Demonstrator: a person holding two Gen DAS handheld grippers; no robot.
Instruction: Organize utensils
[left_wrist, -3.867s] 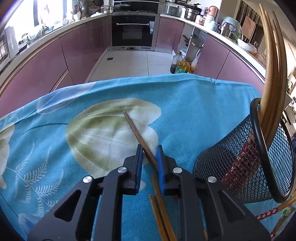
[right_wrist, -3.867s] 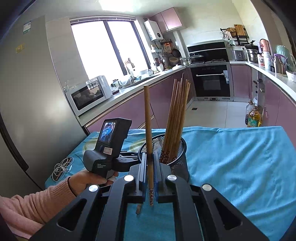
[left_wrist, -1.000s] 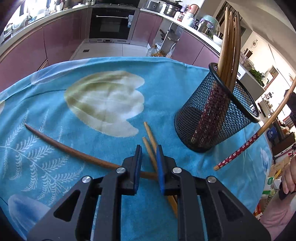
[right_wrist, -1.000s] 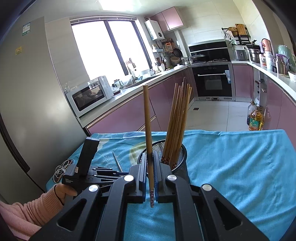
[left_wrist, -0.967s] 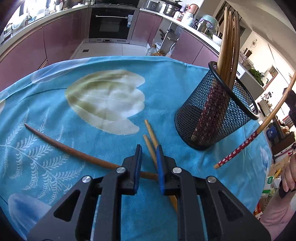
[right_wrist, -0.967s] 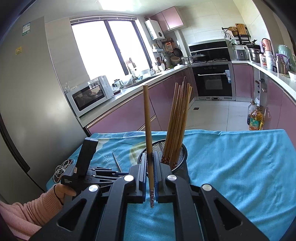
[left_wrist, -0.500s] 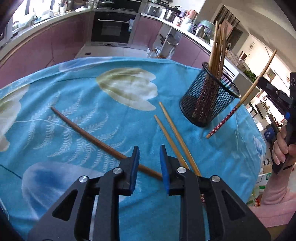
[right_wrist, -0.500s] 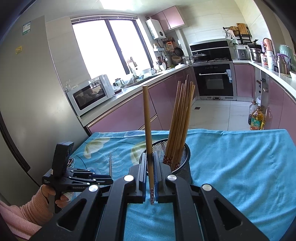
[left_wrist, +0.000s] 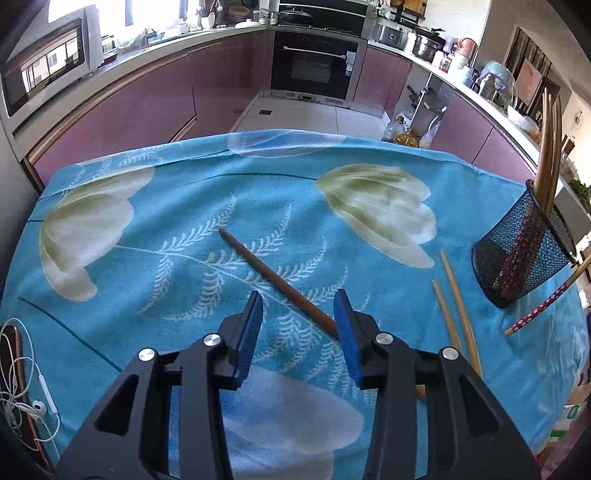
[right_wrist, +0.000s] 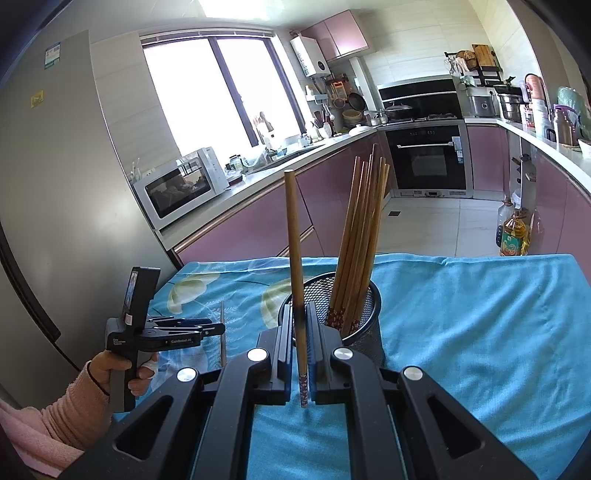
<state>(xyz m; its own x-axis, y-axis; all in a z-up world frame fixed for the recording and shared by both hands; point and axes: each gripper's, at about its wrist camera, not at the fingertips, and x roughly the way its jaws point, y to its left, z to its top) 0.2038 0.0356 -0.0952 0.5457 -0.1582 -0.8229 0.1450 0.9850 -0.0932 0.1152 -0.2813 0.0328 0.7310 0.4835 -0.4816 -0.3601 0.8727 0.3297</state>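
Note:
My left gripper hovers over the blue cloth with its jaws opening; nothing is pressed between the pads. A dark brown chopstick lies on the cloth, running from upper left toward the right pad. Two light wooden chopsticks lie to its right. The black mesh holder with several chopsticks stands at the far right. In the right wrist view my right gripper is shut on an upright chopstick with a patterned lower end, just in front of the mesh holder. The left gripper appears at the left.
A phone with white earphones lies at the cloth's left edge. The floral blue cloth covers the table. Purple kitchen cabinets, an oven and oil bottles on the floor lie beyond the table's far edge.
The left gripper swung left across the cloth, away from the mesh holder, and its jaws widened. The dark chopstick now lies between its fingers in view. The right gripper stayed still with its chopstick.

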